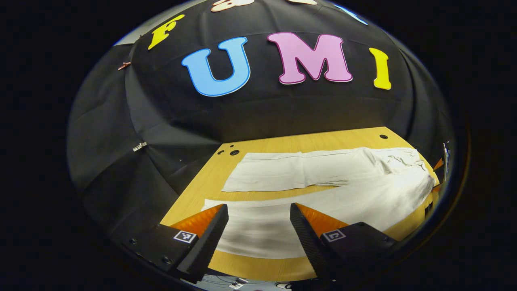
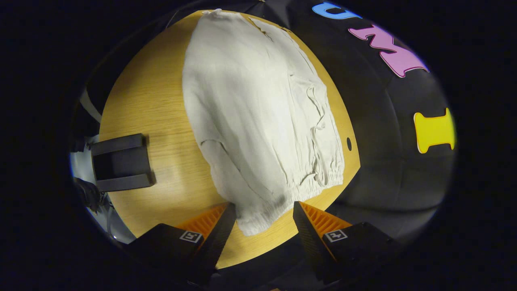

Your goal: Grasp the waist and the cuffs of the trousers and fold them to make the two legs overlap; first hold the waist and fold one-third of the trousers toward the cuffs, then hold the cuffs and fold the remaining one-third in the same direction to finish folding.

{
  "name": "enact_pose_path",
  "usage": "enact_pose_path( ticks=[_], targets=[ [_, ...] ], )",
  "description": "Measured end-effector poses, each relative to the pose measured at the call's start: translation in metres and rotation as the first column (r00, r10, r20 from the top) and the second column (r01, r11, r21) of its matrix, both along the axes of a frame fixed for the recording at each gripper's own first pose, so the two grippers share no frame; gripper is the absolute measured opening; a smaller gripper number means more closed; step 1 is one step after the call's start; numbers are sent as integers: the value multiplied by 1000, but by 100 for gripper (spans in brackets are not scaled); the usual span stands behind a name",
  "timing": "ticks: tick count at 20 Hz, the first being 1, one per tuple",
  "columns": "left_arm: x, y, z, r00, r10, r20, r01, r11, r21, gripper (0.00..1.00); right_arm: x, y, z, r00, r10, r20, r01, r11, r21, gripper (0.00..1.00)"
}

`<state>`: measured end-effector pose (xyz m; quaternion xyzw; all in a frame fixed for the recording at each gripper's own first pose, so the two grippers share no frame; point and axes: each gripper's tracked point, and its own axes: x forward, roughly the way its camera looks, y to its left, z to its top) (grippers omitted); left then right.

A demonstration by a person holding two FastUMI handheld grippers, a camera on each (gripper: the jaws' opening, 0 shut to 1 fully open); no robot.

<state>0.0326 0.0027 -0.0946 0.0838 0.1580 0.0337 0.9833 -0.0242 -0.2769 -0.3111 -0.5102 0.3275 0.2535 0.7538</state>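
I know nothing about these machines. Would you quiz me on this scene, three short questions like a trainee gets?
1. True or false: the trousers are already folded in thirds.
2. Which end of the trousers lies in front of the right tool: A the cuffs, B the waist?
3. Fill in: the trousers lie on a ____ table.

Key:
1. False: both legs lie spread apart, with bare table between them.
2. B, the gathered waist.
3. Wooden.

The left tool stands open over the near leg.

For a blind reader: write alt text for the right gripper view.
White trousers lie flat on a wooden table, gathered waistband nearest the camera. The right gripper is open, one finger on either side of the waistband corner. A dark bracket sits at the table's left edge.
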Motion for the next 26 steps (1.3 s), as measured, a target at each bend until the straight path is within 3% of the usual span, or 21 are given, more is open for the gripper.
enact_pose_path(
  ticks=[6,7,8,10,13,15,19,22,24,26],
  targets=[
    [-3,23,-16,996,78,-39,-79,997,-26,98,8,3,-6,998,-42,-44,42,999,1,89],
    [-4,31,-20,994,97,-47,-99,995,-30,98,9,5,-9,998,-35,-46,35,999,-14,82],
    [-5,38,-23,992,114,-56,-116,993,-34,98,10,7,-10,999,-21,-39,19,999,-45,53],
    [-6,56,-26,988,142,-63,-144,989,-35,98,10,10,-15,999,10,-33,-14,994,-110,45],
    [-9,86,-36,981,179,-80,-181,983,-14,98,12,11,-16,999,21,-34,-26,988,-150,23],
    [-11,107,-46,976,194,-96,-193,981,16,98,14,10,-18,998,-2,-65,-8,988,-157,18],
    [-7,144,-70,980,140,-145,-114,979,171,97,13,16,-17,982,-39,-186,21,995,-96,5],
    [-7,172,-92,972,62,-227,8,956,294,97,12,16,-18,975,2,-222,-33,990,-134,5],
    [-9,193,-105,958,17,-287,98,919,381,96,10,17,-18,972,11,-235,-45,989,-142,5],
    [-7,215,-115,941,-12,-339,184,857,481,97,11,16,-17,971,9,-237,-48,987,-156,5]
  ],
)
